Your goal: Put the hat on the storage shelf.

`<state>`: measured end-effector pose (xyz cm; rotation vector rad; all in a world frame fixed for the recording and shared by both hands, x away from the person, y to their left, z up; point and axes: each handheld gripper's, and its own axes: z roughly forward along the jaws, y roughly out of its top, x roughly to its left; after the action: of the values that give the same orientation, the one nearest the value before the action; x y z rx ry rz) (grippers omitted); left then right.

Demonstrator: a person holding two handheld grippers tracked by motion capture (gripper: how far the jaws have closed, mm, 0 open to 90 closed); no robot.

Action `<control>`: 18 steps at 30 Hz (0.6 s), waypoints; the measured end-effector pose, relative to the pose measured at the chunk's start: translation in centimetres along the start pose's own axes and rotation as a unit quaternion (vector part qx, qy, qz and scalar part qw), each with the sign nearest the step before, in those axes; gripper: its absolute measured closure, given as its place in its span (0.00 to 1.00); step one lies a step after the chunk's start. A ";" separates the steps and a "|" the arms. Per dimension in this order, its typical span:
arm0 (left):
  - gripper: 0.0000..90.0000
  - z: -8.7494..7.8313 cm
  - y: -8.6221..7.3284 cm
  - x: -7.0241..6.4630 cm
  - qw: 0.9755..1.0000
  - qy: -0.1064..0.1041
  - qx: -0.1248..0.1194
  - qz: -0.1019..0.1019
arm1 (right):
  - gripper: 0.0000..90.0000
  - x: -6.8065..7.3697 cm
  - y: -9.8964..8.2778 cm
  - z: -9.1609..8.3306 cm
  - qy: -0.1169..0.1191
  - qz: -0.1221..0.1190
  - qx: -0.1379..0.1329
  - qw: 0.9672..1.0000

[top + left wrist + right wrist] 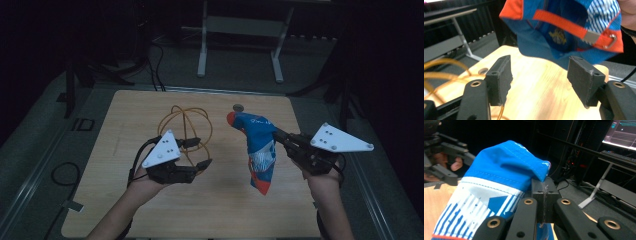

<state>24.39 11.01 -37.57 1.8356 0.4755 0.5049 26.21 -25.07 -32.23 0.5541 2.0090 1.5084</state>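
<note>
A blue cap with orange trim and a white striped panel hangs above the wooden table. My right gripper is shut on its fabric near the top. In the right gripper view the jaws meet on a fold of the cap. My left gripper stands open to the left of the cap, nothing between its pads. In the left gripper view the open jaws point at the cap's orange strap and buckle, a little way off. An orange cable lies coiled just behind the left gripper.
A small round grommet sits near the table's far edge. A white frame stands on the floor beyond the table, and black cables trail there. A lit monitor is off to the side. The table's edges drop to dark floor.
</note>
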 end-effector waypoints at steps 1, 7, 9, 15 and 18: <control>0.37 -0.3 -0.3 0.2 1.000 0.009 0.001 -0.006 | 1.00 -0.1 0.2 0.2 0.000 0.000 -0.001 1.000; 0.25 -2.0 -2.3 0.6 0.999 0.037 0.007 -0.031 | 1.00 -0.2 1.3 1.5 -0.001 -0.001 -0.004 1.000; 0.19 -2.4 -3.1 0.6 0.998 0.043 0.009 -0.037 | 1.00 -0.3 1.7 2.1 0.000 -0.003 -0.005 1.000; 0.07 -3.5 -5.5 0.7 0.996 0.077 0.008 -0.047 | 1.00 0.1 2.9 4.5 -0.002 -0.017 0.006 1.000; 0.03 -4.1 -6.7 0.7 0.994 0.102 0.011 -0.049 | 1.00 0.2 3.3 5.8 0.003 -0.019 0.009 1.000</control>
<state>22.15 16.61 -42.68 1.7797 0.7069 0.6250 29.85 -19.83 -30.28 0.5158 2.0274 1.4722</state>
